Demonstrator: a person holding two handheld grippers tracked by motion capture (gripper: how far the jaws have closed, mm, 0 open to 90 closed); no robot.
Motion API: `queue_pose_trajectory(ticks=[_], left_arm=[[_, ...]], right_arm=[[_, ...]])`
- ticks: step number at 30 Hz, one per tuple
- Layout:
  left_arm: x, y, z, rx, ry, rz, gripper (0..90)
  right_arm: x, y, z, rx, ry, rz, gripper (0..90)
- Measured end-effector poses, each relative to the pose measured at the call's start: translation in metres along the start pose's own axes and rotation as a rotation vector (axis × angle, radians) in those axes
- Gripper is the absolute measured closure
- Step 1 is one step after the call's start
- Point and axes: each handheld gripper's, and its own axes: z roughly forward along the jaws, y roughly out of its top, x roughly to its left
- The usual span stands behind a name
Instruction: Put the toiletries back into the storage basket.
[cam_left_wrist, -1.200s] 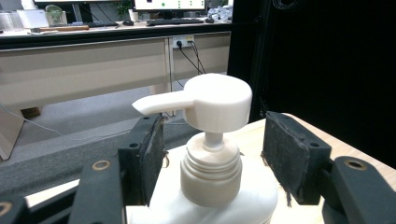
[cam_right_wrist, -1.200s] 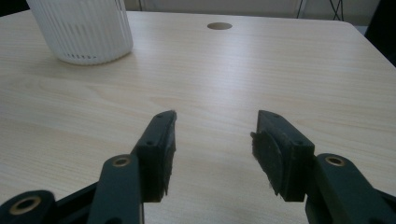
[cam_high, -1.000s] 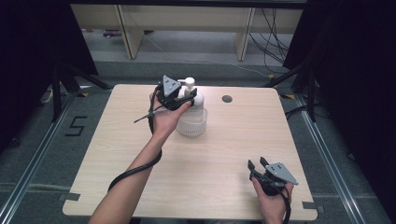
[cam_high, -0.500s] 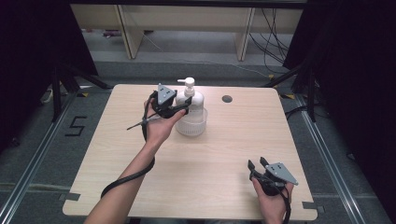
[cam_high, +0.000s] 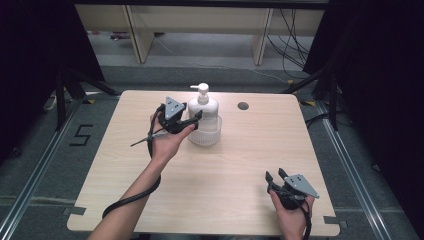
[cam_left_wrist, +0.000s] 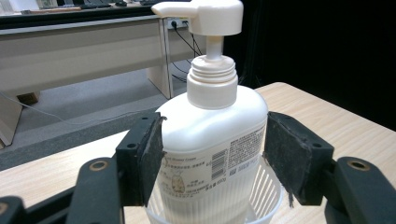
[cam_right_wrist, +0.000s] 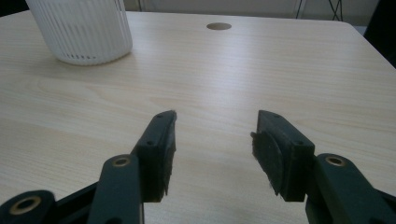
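Pale wood covers the one table (cam_high: 210, 185) we see, with grey floor around it and one round hole (cam_high: 243, 106) near its far edge, right of centre. We count one white pump bottle (cam_high: 204, 107), standing upright inside one white ribbed basket (cam_high: 206, 136), both set toward the table's far edge, a little left of the hole. We count two grippers, one in each hand.

Our left gripper (cam_high: 192, 120) reaches in from the bottle's left side. In the left gripper view its two black jaws flank the bottle (cam_left_wrist: 212, 140) above the rim of the basket (cam_left_wrist: 268, 196); the left pad looks to be against the bottle's side, while a thin gap seems to remain at the right pad, so we cannot say for sure that it has a hold. The jaws stand wide, about the bottle's width apart.

Our right gripper (cam_high: 275, 176) rests near the table's near right corner, well apart from the bottle, held in the right hand (cam_high: 292, 217). In the right gripper view its jaws are spread with nothing between them but bare table (cam_right_wrist: 261, 70), and the basket (cam_right_wrist: 81, 30) stands far off at upper left
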Motion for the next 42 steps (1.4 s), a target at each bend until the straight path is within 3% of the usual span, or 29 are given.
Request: queue_pose_trajectory(ticks=[21, 32, 37, 42], left_arm=[[0.005, -0.029, -0.038, 0.014, -0.009, 0.014, 36.7], [0.008, -0.062, -0.063, 0.035, 0.004, 0.007, 36.9], [0.007, -0.079, -0.070, 0.025, -0.002, -0.015, 37.2], [0.007, -0.088, -0.075, 0.021, 0.001, -0.009, 37.2]], right_arm=[[0.000, 0.000, 0.000, 0.000, -0.003, 0.002, 48.7], [0.000, 0.000, 0.001, -0.002, -0.001, 0.001, 48.7], [0.000, 0.000, 0.001, -0.008, -0.004, -0.011, 48.7], [0.000, 0.000, 0.001, -0.003, -0.014, -0.013, 48.7]])
